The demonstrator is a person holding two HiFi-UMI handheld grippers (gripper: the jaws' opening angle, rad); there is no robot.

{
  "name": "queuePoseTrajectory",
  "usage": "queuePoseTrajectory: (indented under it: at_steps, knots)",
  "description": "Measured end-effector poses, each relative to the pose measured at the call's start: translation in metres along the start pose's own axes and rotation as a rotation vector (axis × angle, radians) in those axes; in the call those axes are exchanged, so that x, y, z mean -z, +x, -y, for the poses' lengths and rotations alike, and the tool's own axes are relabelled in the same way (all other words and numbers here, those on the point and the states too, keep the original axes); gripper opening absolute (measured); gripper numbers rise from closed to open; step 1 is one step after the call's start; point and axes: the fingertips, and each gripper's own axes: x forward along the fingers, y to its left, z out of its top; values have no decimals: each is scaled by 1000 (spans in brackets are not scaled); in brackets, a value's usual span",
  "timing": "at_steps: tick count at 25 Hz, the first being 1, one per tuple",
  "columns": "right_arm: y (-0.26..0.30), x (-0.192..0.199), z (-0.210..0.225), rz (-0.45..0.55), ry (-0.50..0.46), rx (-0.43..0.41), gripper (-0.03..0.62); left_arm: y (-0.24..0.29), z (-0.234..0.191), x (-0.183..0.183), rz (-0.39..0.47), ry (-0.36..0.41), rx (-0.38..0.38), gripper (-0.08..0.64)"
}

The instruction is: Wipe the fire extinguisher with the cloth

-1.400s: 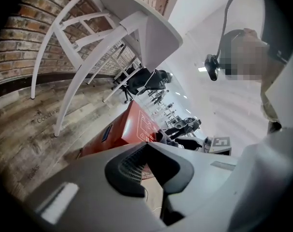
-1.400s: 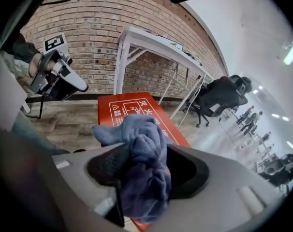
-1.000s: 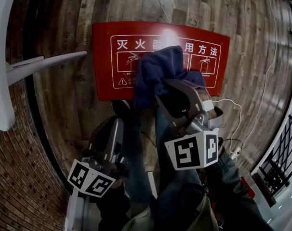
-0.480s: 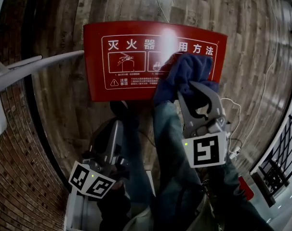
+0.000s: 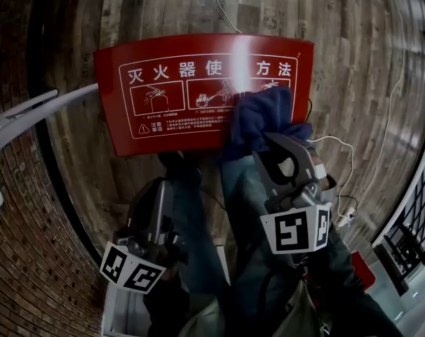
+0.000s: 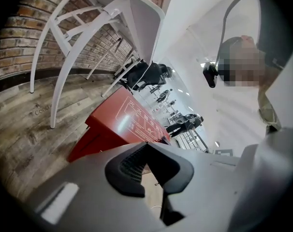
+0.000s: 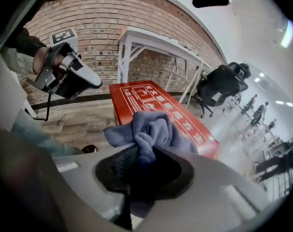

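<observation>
The red fire extinguisher box (image 5: 170, 97) stands on the wooden floor, with white instruction print on its top panel. A blue cloth (image 5: 261, 118) lies bunched on the right part of that panel, near its front edge. My right gripper (image 5: 279, 146) is shut on the blue cloth (image 7: 151, 127); its jaws have just been closing with the cloth between them. My left gripper (image 5: 167, 181) hangs low in front of the box, apart from it, jaws shut with nothing in them (image 6: 146, 146). The box's red top (image 6: 122, 124) shows beyond its tips.
A white table leg (image 5: 30, 111) slants in from the left by the brick wall (image 5: 23, 258). A white cable (image 5: 339, 160) lies on the floor to the right of the box. A black office chair (image 7: 224, 86) stands behind it. My jeans fill the lower middle.
My right gripper has carried the cloth rightward across the box's top panel, from near the middle to the right part. The left gripper has hardly moved.
</observation>
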Motion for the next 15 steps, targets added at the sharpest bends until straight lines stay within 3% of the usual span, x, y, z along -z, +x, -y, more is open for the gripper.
queuePoseTrajectory:
  at_steps: [3, 6, 9, 13, 15]
  knots:
    - [-20, 38, 7, -57, 55, 41, 80, 2, 7, 2, -6, -3, 5, -2]
    - [-24, 55, -28, -100, 1, 1, 79, 4, 12, 9, -23, -2, -3, -2]
    - [-10, 57, -60, -53, -36, -7, 78, 5, 9, 17, -48, 9, -19, -2]
    - [28, 50, -44, -10, 42, 93, 78, 7, -6, 31, -75, -1, -32, -2]
    - [45, 35, -51, 24, 24, 99, 74, 6, -14, 41, -92, -9, -46, -2]
